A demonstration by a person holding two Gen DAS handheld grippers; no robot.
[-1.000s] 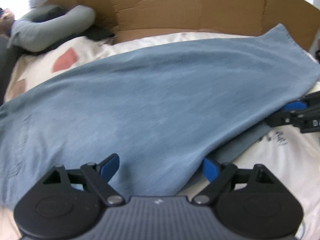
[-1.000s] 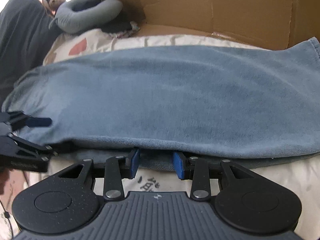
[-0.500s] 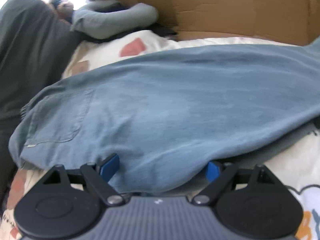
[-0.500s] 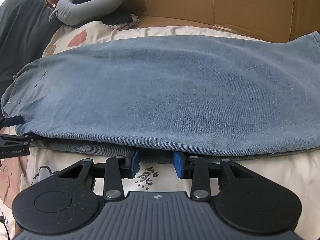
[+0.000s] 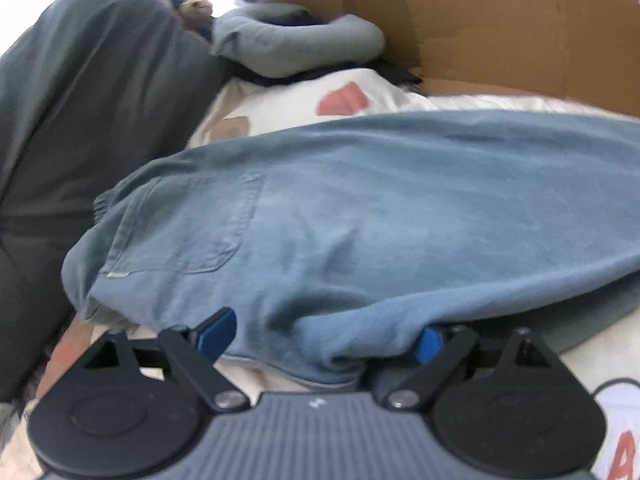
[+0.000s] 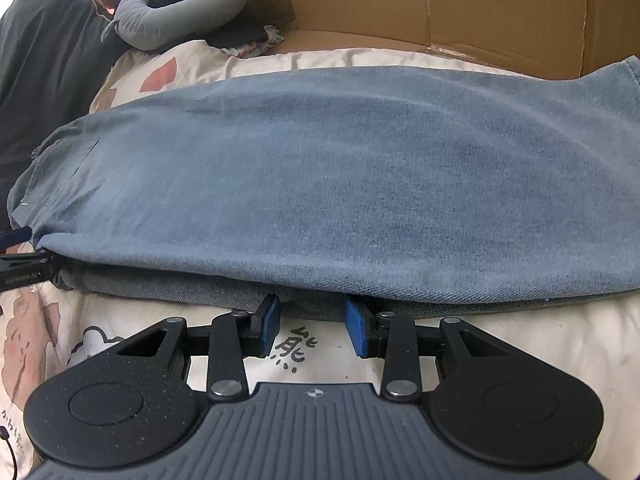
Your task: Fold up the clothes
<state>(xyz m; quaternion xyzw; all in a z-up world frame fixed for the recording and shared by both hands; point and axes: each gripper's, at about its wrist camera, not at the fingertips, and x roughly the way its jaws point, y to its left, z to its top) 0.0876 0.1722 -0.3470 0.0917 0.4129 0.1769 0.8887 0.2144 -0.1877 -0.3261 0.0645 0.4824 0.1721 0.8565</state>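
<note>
Blue jeans (image 5: 380,208) lie folded lengthwise across the bed, waist end to the left with a back pocket (image 5: 180,228) facing up. My left gripper (image 5: 322,338) is open wide at the near edge by the waist, and a bulge of denim sits between its blue fingertips (image 5: 216,332). In the right wrist view the jeans (image 6: 340,176) span the whole width. My right gripper (image 6: 312,320) is open at the middle of the near edge, its tips touching the lower layer, with printed sheet showing between them. The left gripper (image 6: 16,256) shows at that view's left edge.
The cream printed bed sheet (image 6: 520,344) lies under everything. A cardboard wall (image 6: 440,0) stands along the far side. At the far left are a grey neck pillow (image 6: 180,8) and a large dark pillow (image 5: 80,100), close to the waist end.
My left gripper has slid left along the near edge to the waist end, bringing the back pocket into view. The right gripper has stayed at the middle of the edge.
</note>
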